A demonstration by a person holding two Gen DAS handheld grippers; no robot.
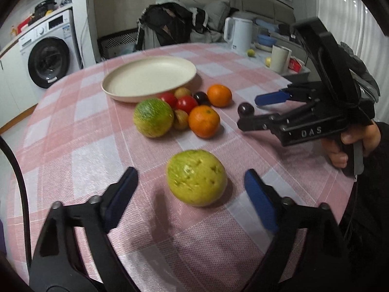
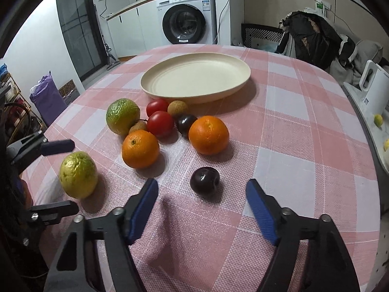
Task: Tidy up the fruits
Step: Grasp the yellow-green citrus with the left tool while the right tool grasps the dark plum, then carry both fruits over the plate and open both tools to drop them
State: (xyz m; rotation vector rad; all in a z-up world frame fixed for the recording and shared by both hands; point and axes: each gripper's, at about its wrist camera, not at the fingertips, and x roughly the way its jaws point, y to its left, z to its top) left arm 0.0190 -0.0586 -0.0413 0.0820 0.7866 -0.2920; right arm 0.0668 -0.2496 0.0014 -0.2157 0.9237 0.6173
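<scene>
Left claw (image 1: 189,189) is sitting low in the left wrist frame, fingers spread wide apart, flanking a yellow-green guava (image 1: 196,177) that is resting on the worktop (image 1: 73,146); neither pad is touching it.

Right claw (image 2: 201,202) is likewise gaping apart at the bottom of the right wrist frame, with a dark plum (image 2: 204,180) lying just ahead between the fingertips, untouched.

The remaining fruit is clustering mid-frame: a second guava (image 2: 122,115), two oranges (image 2: 140,148), two tomatoes (image 2: 160,124), two small brown fruits (image 2: 177,108) and another plum (image 2: 186,123), most of them touching one another.

A cream plate (image 2: 194,76) is sitting just behind the cluster, holding nothing.

A hand (image 1: 350,143) is gripping the right claw's handle at the right edge of the left wrist frame.
</scene>
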